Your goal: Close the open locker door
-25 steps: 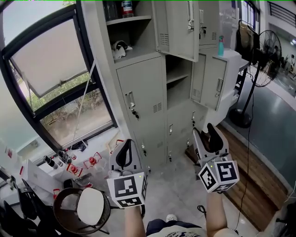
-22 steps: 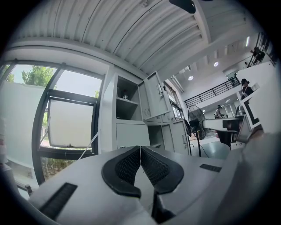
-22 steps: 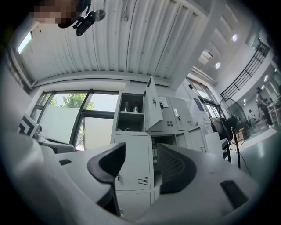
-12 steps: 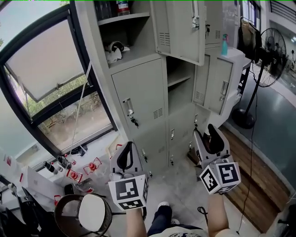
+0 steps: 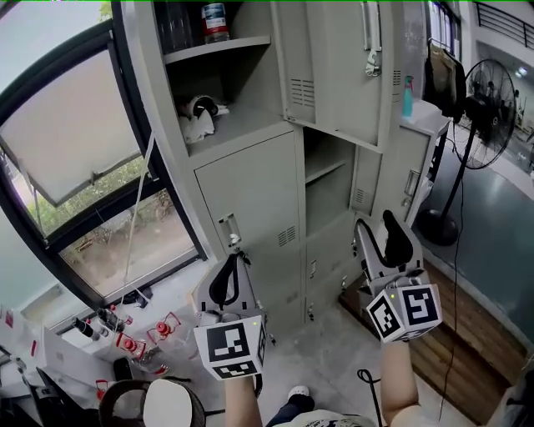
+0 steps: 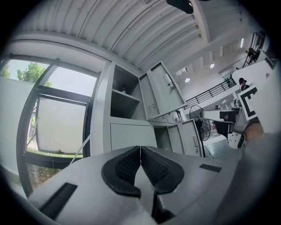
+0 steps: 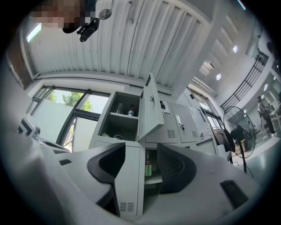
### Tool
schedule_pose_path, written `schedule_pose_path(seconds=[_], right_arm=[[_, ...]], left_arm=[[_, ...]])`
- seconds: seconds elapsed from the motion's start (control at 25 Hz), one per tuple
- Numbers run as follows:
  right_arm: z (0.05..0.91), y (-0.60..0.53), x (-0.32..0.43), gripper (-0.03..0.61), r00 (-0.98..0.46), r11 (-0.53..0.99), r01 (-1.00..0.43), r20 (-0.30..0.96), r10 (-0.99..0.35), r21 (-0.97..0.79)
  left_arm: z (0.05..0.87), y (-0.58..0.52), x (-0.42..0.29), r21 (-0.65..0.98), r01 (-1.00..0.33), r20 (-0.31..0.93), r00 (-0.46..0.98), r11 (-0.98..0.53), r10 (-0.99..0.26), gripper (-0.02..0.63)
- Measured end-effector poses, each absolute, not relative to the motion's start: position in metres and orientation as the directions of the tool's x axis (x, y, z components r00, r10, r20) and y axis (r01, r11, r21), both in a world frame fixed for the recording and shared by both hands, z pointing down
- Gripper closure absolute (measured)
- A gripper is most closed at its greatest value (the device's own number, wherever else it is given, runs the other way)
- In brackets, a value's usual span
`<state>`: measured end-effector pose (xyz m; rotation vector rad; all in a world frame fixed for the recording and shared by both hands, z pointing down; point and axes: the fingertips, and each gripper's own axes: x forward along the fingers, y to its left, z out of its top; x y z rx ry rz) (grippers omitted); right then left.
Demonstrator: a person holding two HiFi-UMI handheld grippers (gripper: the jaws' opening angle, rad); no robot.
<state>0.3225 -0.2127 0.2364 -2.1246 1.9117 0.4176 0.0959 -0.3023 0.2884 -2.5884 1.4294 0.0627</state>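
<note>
The grey locker bank (image 5: pixel 250 192) stands in front of me. Its upper door (image 5: pixel 338 62) hangs open over a compartment that holds a bottle (image 5: pixel 215 21) on a shelf and a crumpled item (image 5: pixel 200 113) below. Lower down, a second door (image 5: pixel 415 179) also stands open beside an empty shelved compartment (image 5: pixel 324 179). My left gripper (image 5: pixel 229 260) is held low before the closed middle door, pads pressed together (image 6: pixel 140 151) on nothing. My right gripper (image 5: pixel 377 227) is open and empty, below the open upper door (image 7: pixel 150 110), touching nothing (image 7: pixel 141 162).
A large tilted window (image 5: pixel 67 150) fills the left. A standing fan (image 5: pixel 488 92) and a teal bottle (image 5: pixel 407 96) are at the right. Small bottles (image 5: pixel 125 342) lie on the floor near a round stool (image 5: pixel 167 404). A wooden platform (image 5: pixel 450 350) runs along the right.
I have come closer to the lockers, which now fill more of the head view. Both grippers have lifted slightly toward them; their jaws stand as before.
</note>
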Motion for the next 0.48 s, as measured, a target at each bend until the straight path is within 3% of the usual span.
schedule_pose_path(seconds=[0.48], right_arm=[[0.180,-0.261,0.372,0.354,0.150,-0.189,-0.981,-0.474,-0.867,0.035]], left_arm=[[0.268,-0.363,0.109,-0.174,-0.827,-0.162,0.559,-0.534,-0.813,0.606]])
